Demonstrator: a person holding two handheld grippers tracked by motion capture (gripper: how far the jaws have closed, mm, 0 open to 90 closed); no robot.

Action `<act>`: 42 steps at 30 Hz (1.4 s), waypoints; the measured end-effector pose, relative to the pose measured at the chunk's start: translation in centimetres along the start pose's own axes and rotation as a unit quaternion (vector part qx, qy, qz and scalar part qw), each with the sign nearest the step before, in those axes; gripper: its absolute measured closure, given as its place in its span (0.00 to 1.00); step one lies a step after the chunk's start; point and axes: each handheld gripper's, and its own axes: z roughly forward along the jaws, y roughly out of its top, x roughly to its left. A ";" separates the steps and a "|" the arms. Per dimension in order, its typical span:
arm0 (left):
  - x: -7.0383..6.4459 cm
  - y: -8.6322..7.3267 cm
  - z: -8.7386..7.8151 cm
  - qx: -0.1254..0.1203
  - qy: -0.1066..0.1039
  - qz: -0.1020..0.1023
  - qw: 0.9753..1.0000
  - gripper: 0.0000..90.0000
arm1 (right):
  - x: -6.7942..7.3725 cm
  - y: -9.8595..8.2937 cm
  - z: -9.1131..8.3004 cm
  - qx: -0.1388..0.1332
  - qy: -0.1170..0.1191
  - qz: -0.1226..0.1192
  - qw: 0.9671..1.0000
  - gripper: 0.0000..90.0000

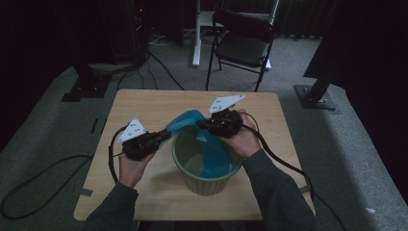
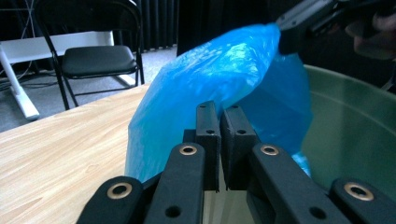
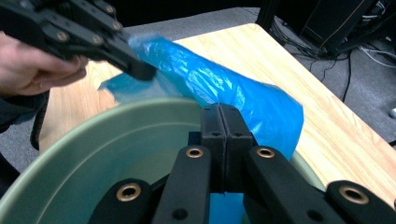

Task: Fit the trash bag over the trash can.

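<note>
The left hand-held gripper (image 1: 161, 137) is clenched on the edge of a blue plastic bag (image 1: 190, 120), its jaws pressed together with the film caught between them, as the left gripper view shows (image 2: 219, 135). The right hand-held gripper (image 1: 204, 124) is likewise clenched on the bag; in the right gripper view its jaws (image 3: 225, 135) meet with blue film hanging below them into the bin. The bag (image 2: 219, 74) stretches between the two hand-held grippers, puffed up over the far rim of a pale green waste bin (image 1: 185, 166), with its lower part hanging down inside the bin just under the right hand-held gripper. The bin (image 3: 93, 140) stands on the wooden desk (image 1: 144, 103), between and below both hand-held grippers. Beyond the desk, past the right hand-held gripper, stands a black folding chair (image 1: 243, 41)
</note>
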 end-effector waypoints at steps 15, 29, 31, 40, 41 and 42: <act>0.1 0.2 -0.6 -0.007 -0.015 -0.010 1.000 0.92 | -0.6 -1.2 -1.0 -0.011 0.005 0.017 1.000 1.00; -0.8 0.5 0.7 -0.007 -0.057 -0.014 0.998 0.82 | -0.6 -1.2 -0.9 -0.014 0.012 0.020 1.000 1.00; -0.9 0.7 0.9 -0.012 -0.061 -0.014 0.998 0.77 | -0.5 -1.2 -0.7 -0.012 0.018 0.021 1.000 1.00; -0.4 0.9 1.7 -0.021 -0.046 -0.024 0.998 0.84 | -0.4 -1.3 -0.8 -0.009 0.023 0.013 1.000 1.00; -0.4 0.9 1.7 -0.021 -0.046 -0.024 0.998 0.89 | -0.4 -1.3 -0.8 -0.009 0.023 0.013 1.000 1.00; -0.5 0.9 1.5 -0.018 -0.038 -0.013 0.999 0.89 | -0.4 -1.3 -0.8 -0.009 0.021 0.013 1.000 1.00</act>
